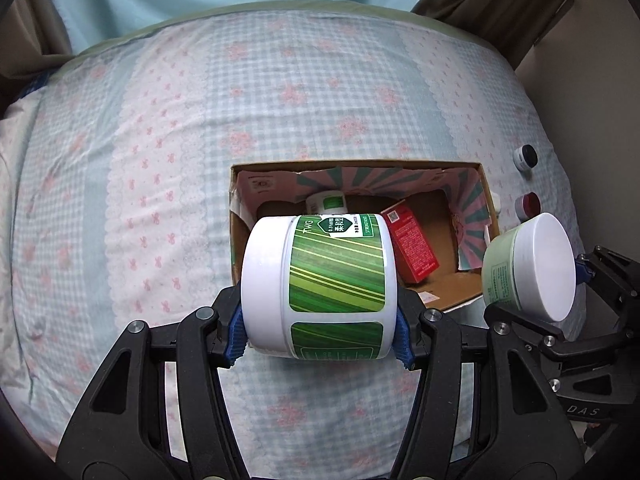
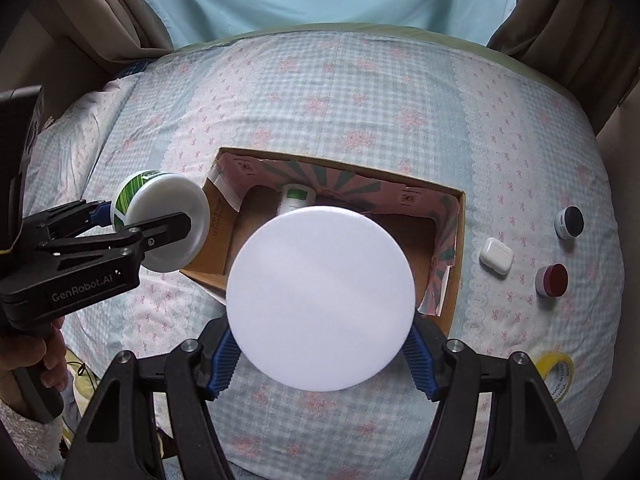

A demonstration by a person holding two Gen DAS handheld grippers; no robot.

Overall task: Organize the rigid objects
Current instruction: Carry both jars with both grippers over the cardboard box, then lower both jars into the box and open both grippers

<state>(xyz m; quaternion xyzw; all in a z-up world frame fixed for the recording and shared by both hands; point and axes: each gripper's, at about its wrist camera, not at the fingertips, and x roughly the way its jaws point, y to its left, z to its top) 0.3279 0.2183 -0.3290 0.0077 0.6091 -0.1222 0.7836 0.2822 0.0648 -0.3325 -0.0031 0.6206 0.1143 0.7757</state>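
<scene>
— Left tongs (image 1: 320, 340)?
— Clamped on a smooth round green-striped jar (image 1: 320, 284), lying sideways, white lid leftward, at the cardboard box's (image 1: 240, 248) near edge.
— Right tongs (image 2: 320, 364)?
— Gripping a pale-green jar (image 1: 520, 268), flat white lid toward the camera, before the box. Inside: a red carton (image 1: 412, 244).

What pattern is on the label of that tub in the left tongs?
Diagonal green stripes, light and dark, on the white tub; clearest in the left wrist view.
</scene>
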